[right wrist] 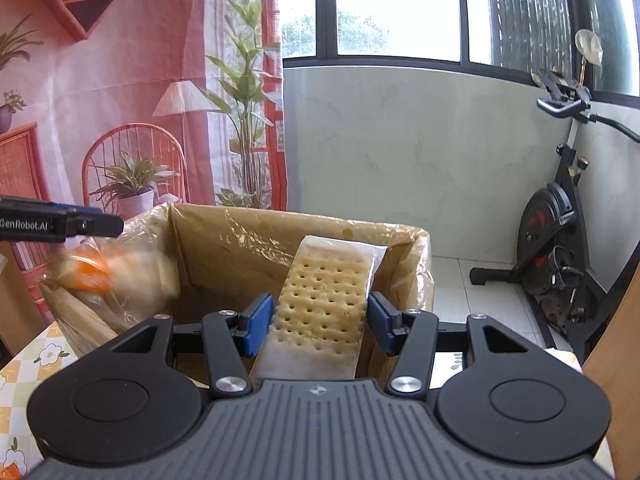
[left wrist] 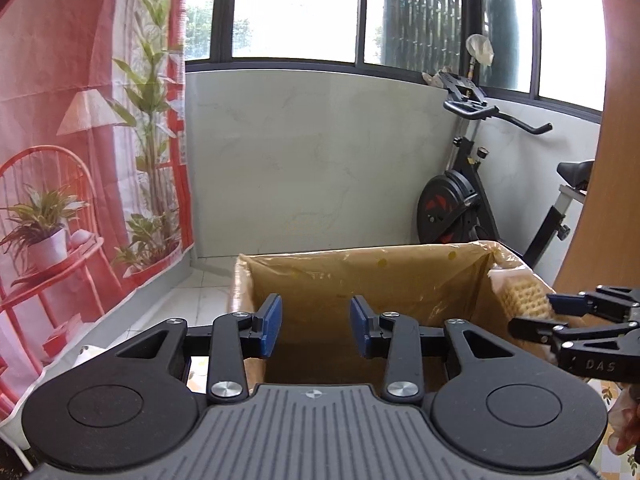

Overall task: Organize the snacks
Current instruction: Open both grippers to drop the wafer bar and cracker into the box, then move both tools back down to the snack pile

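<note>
A cardboard box [left wrist: 400, 276] lined with clear plastic stands before both grippers; it also shows in the right wrist view [right wrist: 224, 240]. My right gripper [right wrist: 316, 322] is shut on a clear-wrapped cracker pack [right wrist: 320, 300] and holds it tilted over the box's near right side; the pack [left wrist: 524, 300] and the right gripper [left wrist: 560, 312] show in the left wrist view. My left gripper [left wrist: 316, 326] is open and empty over the box's near edge; its finger [right wrist: 80, 224] shows at the left. A blurred orange-and-white snack packet [right wrist: 104, 272] is below it at the box's left side.
An exercise bike [left wrist: 472, 200] stands on the tiled floor behind the box, by the grey wall and windows. A printed red backdrop [left wrist: 80, 160] hangs at the left. A wooden panel [left wrist: 616, 160] rises at the right. The box sits on a floral tablecloth [right wrist: 24, 368].
</note>
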`<state>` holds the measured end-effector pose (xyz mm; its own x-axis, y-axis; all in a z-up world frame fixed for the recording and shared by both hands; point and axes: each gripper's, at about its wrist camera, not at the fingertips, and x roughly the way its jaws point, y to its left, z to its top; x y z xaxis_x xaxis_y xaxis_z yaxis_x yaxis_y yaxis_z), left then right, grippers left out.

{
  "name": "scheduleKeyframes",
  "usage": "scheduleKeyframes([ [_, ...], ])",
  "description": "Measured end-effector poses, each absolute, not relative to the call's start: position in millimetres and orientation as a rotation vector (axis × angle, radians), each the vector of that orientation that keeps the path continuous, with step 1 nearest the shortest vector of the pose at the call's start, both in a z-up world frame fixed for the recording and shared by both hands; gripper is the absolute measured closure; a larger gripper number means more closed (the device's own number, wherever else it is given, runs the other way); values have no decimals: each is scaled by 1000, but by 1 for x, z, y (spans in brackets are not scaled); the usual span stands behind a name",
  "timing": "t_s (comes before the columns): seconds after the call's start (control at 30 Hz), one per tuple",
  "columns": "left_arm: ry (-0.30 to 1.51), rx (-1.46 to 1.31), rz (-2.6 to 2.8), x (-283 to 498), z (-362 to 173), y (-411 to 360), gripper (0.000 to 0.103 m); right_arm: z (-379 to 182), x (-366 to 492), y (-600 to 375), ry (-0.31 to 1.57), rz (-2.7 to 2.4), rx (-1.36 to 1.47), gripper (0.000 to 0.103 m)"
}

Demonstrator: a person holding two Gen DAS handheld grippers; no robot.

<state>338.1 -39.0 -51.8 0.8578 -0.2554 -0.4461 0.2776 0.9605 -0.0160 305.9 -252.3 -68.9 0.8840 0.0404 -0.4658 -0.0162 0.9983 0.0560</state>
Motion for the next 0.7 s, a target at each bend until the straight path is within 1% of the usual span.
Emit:
scheduleKeyframes([
  [0.17,479,46,-308,338,-56,-40,61,-77,309,-256,528,25,63,47],
  [0.23,493,36,-313,337,-56,-37,56,-78,306,-255,534,21,58,45],
  [0.27,499,29,-312,337,-57,-36,50,-79,304,-255,532,24,58,45],
  [0.3,503,23,-311,336,-56,-34,46,-78,302,-255,529,25,58,45],
  [0.53,517,-21,-288,324,-47,-19,46,-68,287,-249,522,24,53,44],
  [0.63,519,-40,-278,314,-42,-14,43,-63,275,-247,512,22,54,44],
  [0.7,519,-54,-281,305,-41,-10,39,-59,266,-246,506,18,62,44],
])
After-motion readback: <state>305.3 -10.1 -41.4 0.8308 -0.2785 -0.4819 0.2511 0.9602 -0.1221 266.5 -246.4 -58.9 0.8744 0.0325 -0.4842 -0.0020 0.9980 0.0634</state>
